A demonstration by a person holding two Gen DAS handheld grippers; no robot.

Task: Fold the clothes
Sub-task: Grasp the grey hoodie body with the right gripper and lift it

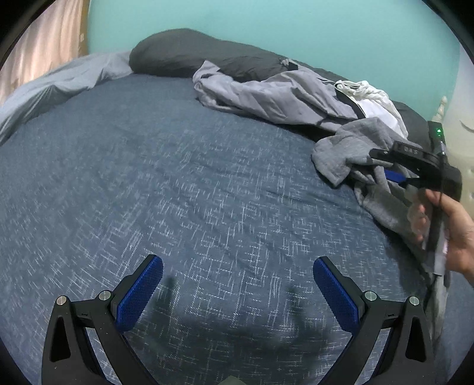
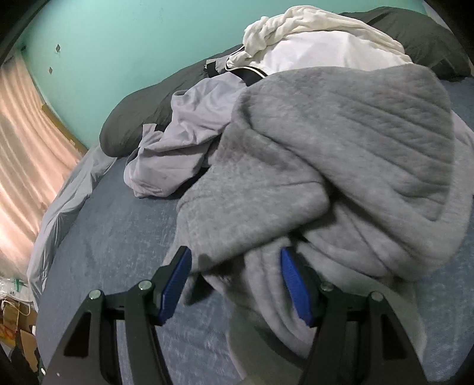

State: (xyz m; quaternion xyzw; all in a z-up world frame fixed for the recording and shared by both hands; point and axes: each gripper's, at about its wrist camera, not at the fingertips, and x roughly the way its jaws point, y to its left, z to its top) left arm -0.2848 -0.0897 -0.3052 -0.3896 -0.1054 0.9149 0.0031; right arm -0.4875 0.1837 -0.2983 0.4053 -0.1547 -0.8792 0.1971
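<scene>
A crumpled grey fleece garment (image 2: 340, 165) lies on the blue bed cover (image 2: 124, 225). My right gripper (image 2: 235, 275) is open, its blue pads (image 2: 174, 284) on either side of a fold of the fleece. In the left wrist view the fleece (image 1: 349, 148) sits at the right, with the right gripper (image 1: 394, 165) over it, held by a hand (image 1: 456, 231). My left gripper (image 1: 238, 281) is open and empty above bare bed cover (image 1: 177, 177), far left of the fleece.
A pale lilac garment (image 1: 266, 94) and white clothes (image 1: 373, 97) lie piled behind the fleece. A dark pillow (image 1: 177, 53) rests against the teal wall (image 1: 266, 20). A light grey sheet (image 1: 59, 83) is bunched at the left edge by a pink curtain (image 2: 26, 142).
</scene>
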